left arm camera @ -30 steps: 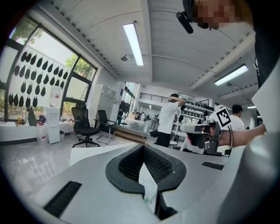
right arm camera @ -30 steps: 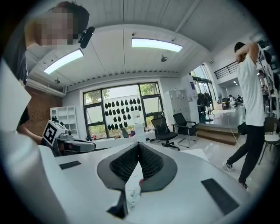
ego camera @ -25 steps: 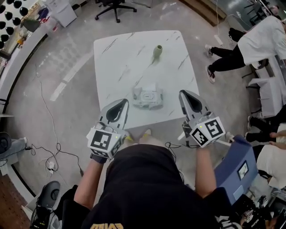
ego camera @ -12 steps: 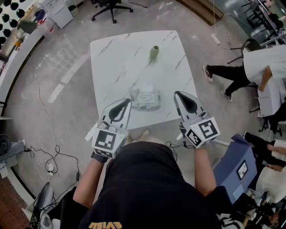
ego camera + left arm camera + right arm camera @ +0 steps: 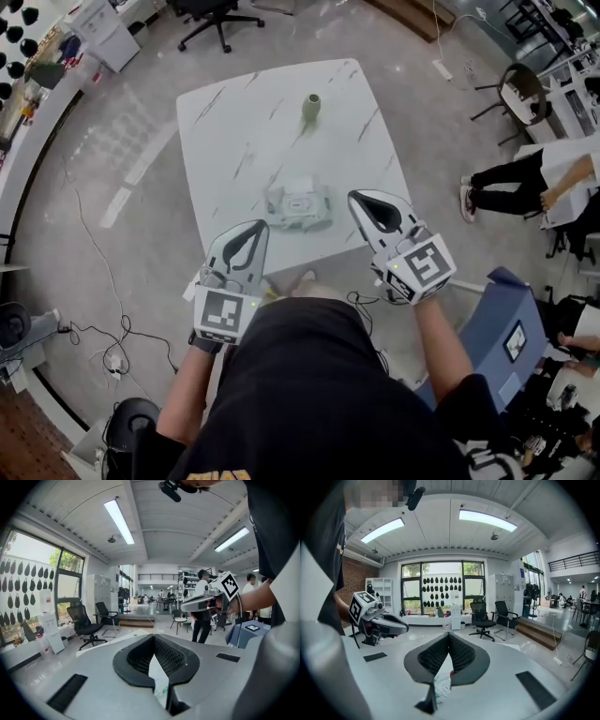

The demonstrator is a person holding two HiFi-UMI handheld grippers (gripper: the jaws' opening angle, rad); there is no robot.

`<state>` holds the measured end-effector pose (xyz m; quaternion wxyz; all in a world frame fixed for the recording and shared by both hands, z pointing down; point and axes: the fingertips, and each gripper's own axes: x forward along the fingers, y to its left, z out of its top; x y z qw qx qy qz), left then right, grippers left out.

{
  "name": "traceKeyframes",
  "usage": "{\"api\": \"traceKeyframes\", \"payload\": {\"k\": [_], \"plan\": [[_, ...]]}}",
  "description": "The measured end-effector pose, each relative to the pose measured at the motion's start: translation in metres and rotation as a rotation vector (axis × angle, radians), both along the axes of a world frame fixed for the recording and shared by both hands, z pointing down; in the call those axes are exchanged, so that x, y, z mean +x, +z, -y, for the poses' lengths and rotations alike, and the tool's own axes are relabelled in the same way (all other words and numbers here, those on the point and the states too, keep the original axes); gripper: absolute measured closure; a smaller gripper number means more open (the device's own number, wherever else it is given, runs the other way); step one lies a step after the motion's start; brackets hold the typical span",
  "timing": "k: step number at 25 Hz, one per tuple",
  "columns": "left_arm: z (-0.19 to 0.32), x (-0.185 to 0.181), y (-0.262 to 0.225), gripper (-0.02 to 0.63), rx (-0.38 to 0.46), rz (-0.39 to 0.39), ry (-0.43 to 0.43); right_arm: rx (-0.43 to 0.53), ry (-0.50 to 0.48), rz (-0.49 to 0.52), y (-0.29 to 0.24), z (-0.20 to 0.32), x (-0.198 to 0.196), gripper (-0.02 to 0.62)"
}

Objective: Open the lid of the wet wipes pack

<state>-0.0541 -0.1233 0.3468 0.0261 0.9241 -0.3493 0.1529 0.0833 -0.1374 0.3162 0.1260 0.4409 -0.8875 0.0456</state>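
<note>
On table (image 5: 244, 122), wet wipes pack (image 5: 300, 206), whole only from head view, left tool (image 5: 255, 226), right tool (image 5: 362, 196) both closed.

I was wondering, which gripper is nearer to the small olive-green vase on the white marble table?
Right. In the head view the right gripper is below and slightly right of the olive-green vase; the left gripper is even lower, to its left.

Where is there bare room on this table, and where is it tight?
Bare: the left half of the table, from its left edge to the wet wipes pack; the stretch between pack and green vase; the far right corner beyond the vase. Tight: the near edge, where the left gripper and right gripper flank the pack.
</note>
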Motion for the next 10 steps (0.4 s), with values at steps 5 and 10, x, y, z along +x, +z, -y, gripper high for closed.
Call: {"api": "traceKeyframes", "payload": {"k": [5, 10], "plan": [[-0.003, -0.003, 0.0, 0.588, -0.016, -0.016, -0.007, 0.002, -0.008, -0.02, 0.0, -0.006, -0.005, 0.594], [0.001, -0.005, -0.009, 0.588, 0.021, -0.048, -0.072, 0.068, -0.161, -0.235, 0.005, -0.007, -0.014, 0.594]]}}
